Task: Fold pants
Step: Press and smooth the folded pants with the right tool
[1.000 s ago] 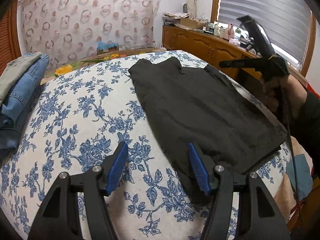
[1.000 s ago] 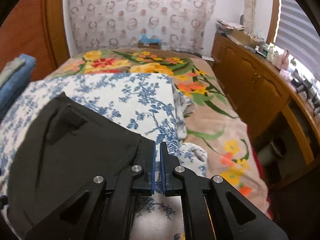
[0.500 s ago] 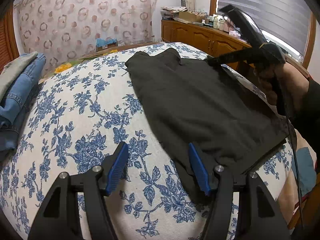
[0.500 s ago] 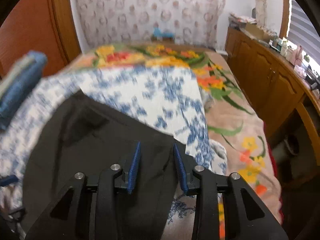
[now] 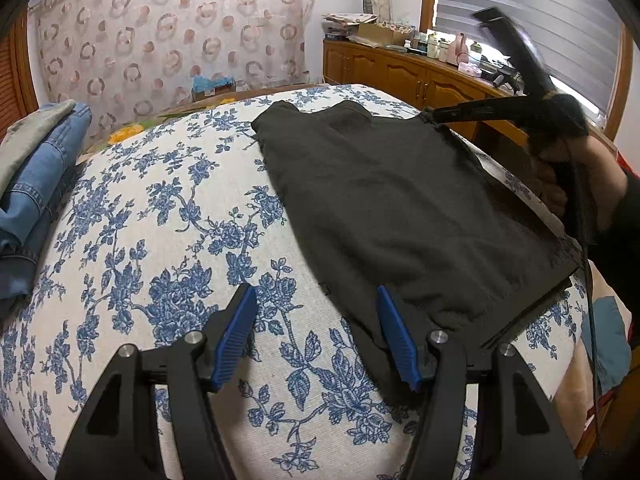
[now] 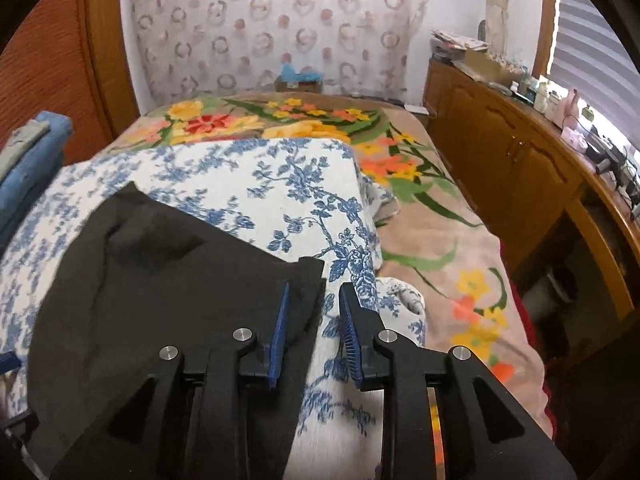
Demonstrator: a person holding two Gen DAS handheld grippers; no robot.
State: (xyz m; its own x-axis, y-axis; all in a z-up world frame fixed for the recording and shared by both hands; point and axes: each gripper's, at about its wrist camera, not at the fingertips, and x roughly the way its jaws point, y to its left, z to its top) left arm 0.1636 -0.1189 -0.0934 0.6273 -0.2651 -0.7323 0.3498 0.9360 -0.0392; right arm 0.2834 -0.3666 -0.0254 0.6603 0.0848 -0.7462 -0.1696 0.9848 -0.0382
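Black pants (image 5: 400, 208) lie folded flat on a blue-flowered white cloth (image 5: 160, 240). My left gripper (image 5: 316, 340) is open and empty; its right finger sits over the near corner of the pants. My right gripper (image 6: 314, 332) is open and empty above the far right corner of the pants (image 6: 168, 304); its left finger is over the black fabric, its right finger over the cloth. It also shows in the left wrist view (image 5: 436, 114), held in a hand.
Folded jeans and a grey garment (image 5: 36, 172) are stacked at the left. A floral blanket (image 6: 432, 216) covers the bed beyond the cloth. A wooden cabinet (image 6: 520, 168) with clutter runs along the right, under a window blind.
My right gripper has opened, letting go of the pants corner, which now lies flat. My left gripper has stayed open in place.
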